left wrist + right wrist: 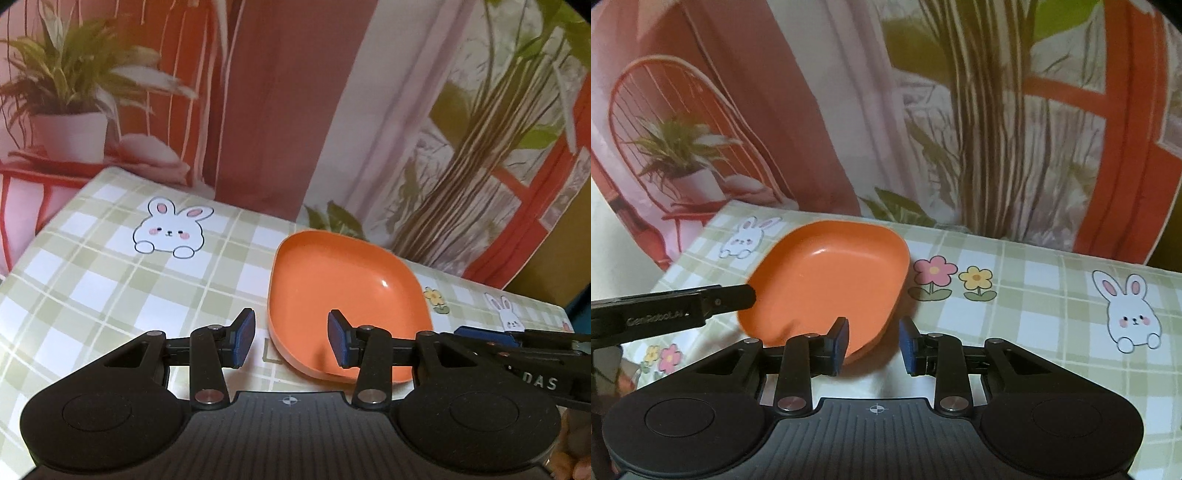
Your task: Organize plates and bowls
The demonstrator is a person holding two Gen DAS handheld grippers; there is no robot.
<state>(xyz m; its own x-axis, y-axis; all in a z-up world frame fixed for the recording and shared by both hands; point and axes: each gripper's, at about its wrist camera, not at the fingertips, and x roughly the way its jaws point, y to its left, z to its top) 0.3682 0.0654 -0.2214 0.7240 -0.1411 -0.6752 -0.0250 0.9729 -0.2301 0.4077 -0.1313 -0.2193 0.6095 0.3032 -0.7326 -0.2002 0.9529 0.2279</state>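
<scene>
You have barely begun: the only dish in sight is one orange plate (347, 295), lying flat on the checked tablecloth (92, 280), with no stack or bowls visible. Your left gripper (291, 338) angles down at its near-left rim, jaws spread, one pad over the rim, nothing pinched. Your right gripper (873, 345) tilts down at the opposite near corner, jaws parted and empty, not yet gripping

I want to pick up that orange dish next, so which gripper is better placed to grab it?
Left, marginally. The left gripper already straddles the orange dish's near rim; the right gripper has only one finger over its corner.
</scene>
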